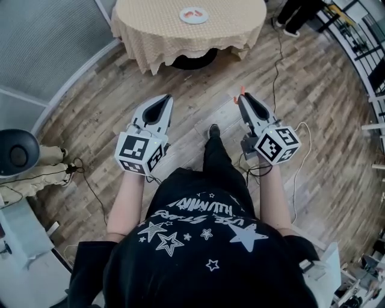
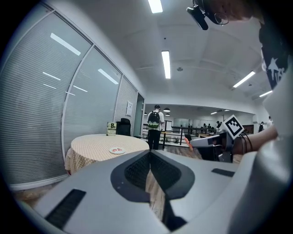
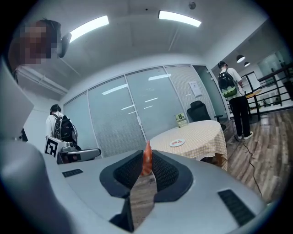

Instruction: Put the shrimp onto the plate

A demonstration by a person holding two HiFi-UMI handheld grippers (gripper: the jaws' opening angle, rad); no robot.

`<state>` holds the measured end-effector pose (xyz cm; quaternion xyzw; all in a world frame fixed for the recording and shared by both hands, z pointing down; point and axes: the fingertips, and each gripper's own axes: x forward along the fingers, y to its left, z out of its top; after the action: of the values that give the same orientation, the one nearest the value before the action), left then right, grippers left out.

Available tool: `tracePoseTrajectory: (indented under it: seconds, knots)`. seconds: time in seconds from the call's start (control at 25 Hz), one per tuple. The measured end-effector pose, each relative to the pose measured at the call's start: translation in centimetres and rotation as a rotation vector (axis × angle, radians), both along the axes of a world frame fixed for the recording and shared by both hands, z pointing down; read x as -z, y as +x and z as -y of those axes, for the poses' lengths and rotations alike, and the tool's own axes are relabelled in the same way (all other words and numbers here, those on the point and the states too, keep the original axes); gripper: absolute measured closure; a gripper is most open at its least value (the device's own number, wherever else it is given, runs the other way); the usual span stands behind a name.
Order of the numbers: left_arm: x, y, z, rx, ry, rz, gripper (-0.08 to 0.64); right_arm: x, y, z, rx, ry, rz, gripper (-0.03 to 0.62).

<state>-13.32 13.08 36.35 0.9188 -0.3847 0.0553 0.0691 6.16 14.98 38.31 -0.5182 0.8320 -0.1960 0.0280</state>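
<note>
An orange shrimp (image 3: 147, 159) is clamped between the pads of my right gripper (image 3: 147, 168); its tip (image 1: 242, 91) pokes out past the right gripper (image 1: 243, 100) in the head view. A white plate (image 1: 194, 15) with red pieces on it lies on the round table (image 1: 150, 30) far ahead; the plate (image 3: 176, 143) also shows in the right gripper view and the plate (image 2: 116, 150) in the left one. My left gripper (image 1: 164, 102) hangs over the wooden floor, jaws closed with nothing between them (image 2: 149, 157).
The round table with its checked cloth stands some way ahead across the wooden floor (image 1: 90, 108). Glass partition walls (image 1: 42, 42) run along the left. A cable (image 1: 278, 48) trails on the floor at right. A person with a backpack (image 2: 154, 125) stands past the table, by a railing (image 1: 352, 36).
</note>
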Motion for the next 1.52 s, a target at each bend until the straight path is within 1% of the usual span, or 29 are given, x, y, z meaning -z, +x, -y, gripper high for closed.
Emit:
tracePoseTrajectory:
  seconds: [0.12,0.28,0.48,0.6,0.68,0.8,1.08,1.24,1.52]
  knots:
    - [-0.3,0.2,1.1,0.007,0.0,0.012,0.552,-0.4,0.6,1.6,-0.005,-0.005,0.009,0.522]
    - [-1.1,0.5,3.3,0.031,-0.023,0.012,0.551,-0.6,1.3,4.4,0.003,-0.006,0.017,0.522]
    - [-1.2,1.4,7.1,0.058,-0.029,0.018,0.552,-0.7,2.2,9.0,0.038,-0.01,0.018,0.522]
    - [-1.7,2.3,9.7,0.09,-0.061,0.004,0.552,-1.0,3.4,12.0,0.049,-0.025,0.022,0.522]
    - [-2.1,3.1,11.1,0.097,-0.088,-0.007,0.551,-1.0,4.3,13.9,0.05,-0.031,0.032,0.522]
    - [-2.4,4.4,13.6,0.103,-0.103,0.004,0.552,-0.9,5.6,16.7,0.058,-0.038,0.047,0.522]
    - [-1.7,8.1,18.2,0.105,-0.101,0.035,0.552,-1.1,8.2,21.4,0.086,-0.059,0.072,0.522]
    - [-1.7,9.4,20.3,0.118,-0.105,0.045,0.552,-1.3,9.6,23.7,0.101,-0.066,0.084,0.522]
    - [-1.8,11.9,23.6,0.157,-0.091,0.062,0.551,-2.6,11.3,27.2,0.167,-0.081,0.113,0.522]
